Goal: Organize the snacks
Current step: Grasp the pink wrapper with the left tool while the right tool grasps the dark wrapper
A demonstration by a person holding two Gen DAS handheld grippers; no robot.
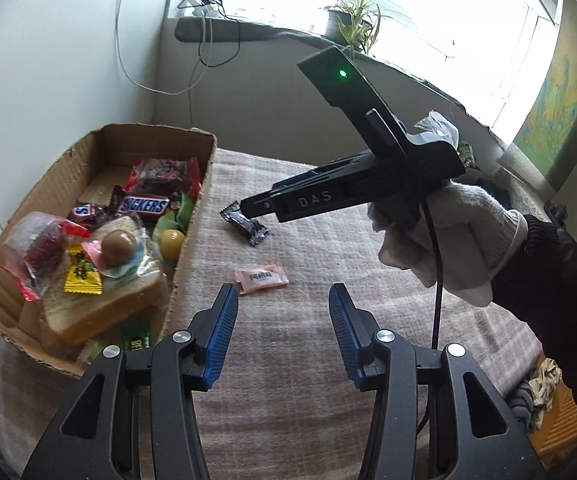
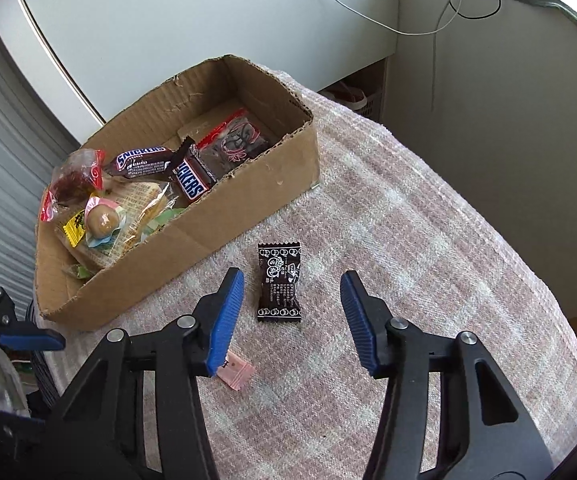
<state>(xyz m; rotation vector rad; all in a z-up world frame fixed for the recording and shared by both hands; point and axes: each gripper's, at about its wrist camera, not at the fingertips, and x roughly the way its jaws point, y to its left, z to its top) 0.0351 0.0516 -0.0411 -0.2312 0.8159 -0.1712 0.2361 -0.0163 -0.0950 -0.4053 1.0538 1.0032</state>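
A cardboard box (image 1: 192,248) (image 2: 288,168) holds several snacks: Snickers bars (image 1: 144,205) (image 2: 190,180), a red packet, a yellow candy, a wrapped sandwich. A black candy packet (image 2: 280,282) (image 1: 248,228) lies on the checked cloth between my open right gripper's (image 2: 292,292) jaws, just below them. A pink candy packet (image 1: 260,278) (image 2: 236,372) lies ahead of my open, empty left gripper (image 1: 282,308). In the left wrist view the right gripper (image 1: 244,210) hovers over the black packet.
The cloth-covered table (image 2: 408,240) drops off at the right and near edges. A wall and windowsill with a plant (image 1: 352,20) and hanging cables (image 1: 200,52) lie behind. A gloved hand (image 1: 448,236) holds the right gripper.
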